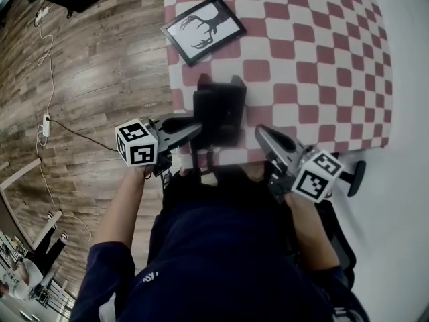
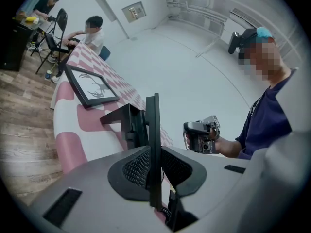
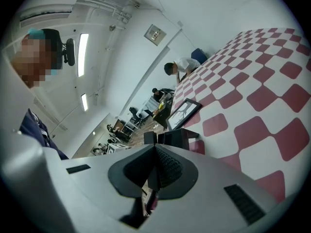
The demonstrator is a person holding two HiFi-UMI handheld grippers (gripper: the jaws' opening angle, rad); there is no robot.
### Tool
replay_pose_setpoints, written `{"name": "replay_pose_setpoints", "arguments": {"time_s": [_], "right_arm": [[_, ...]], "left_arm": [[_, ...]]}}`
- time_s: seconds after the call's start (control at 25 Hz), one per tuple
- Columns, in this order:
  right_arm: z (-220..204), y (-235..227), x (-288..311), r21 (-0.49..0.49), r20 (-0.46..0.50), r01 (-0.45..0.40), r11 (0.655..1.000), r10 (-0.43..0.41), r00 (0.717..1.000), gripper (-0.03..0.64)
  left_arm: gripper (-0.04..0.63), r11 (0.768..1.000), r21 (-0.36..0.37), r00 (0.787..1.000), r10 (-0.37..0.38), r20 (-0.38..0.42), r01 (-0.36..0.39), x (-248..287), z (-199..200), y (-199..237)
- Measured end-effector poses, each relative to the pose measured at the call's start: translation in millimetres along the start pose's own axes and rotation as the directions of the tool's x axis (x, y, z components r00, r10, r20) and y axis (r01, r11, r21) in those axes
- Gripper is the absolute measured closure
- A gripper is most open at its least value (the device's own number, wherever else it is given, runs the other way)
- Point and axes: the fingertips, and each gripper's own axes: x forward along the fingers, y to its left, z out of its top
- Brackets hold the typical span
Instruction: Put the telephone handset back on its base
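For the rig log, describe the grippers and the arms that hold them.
The left gripper and the right gripper both have smooth grey moulded bodies with black ribbed pads. Each carries a white cube printed with black square markers. The person wears a short-sleeved dark navy top.

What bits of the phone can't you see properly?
The black plastic telephone handset: the left gripper view shows only its thin edge.
The black telephone base: in the head view its cradle merges darkly with the handset.
The coiled cord: left gripper view, mostly behind the left gripper's grey body.
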Motion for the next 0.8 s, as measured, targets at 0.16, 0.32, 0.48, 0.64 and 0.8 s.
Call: {"name": "replay_pose_setpoints", "arguments": {"time_s": [0.16, 0.32, 0.48, 0.64, 0.8], "right_arm": [[-1.9, -3.9, 0.7, 0.011, -0.002, -0.002, 1.0, 0.002, 1.0, 0.6], [-4.0, -6.6, 3.0, 0.024, -0.005, -0.005, 1.0, 0.005, 1.0, 0.6], [-6.1, -8.7, 4.0, 0.032, -0.009, -0.005, 0.999, 0.006, 1.0, 0.6], [-7.2, -11.9, 3.4, 0.039, -0.01, 0.0, 0.999, 0.0, 1.0, 0.6], [-6.4, -15.0, 3.9, 0.046, -0.008, 0.002, 0.999, -0.002, 1.0, 0.6]], "left_arm": [[0.505, 1.0, -0.031, 1.0, 0.004, -0.001, -0.004, -0.1, -1.5, 5.1], [0.505, 0.999, -0.048, 1.0, -0.006, -0.01, 0.006, 2.5, -3.2, 9.3], [0.505, 0.998, -0.06, 1.0, -0.017, -0.024, 0.015, 6.5, -4.0, 13.3], [0.503, 0.997, -0.075, 0.999, -0.029, -0.037, 0.026, 10.8, -5.6, 14.5], [0.502, 0.995, -0.091, 0.998, -0.037, -0.041, 0.034, 14.1, -8.2, 17.0]]}}
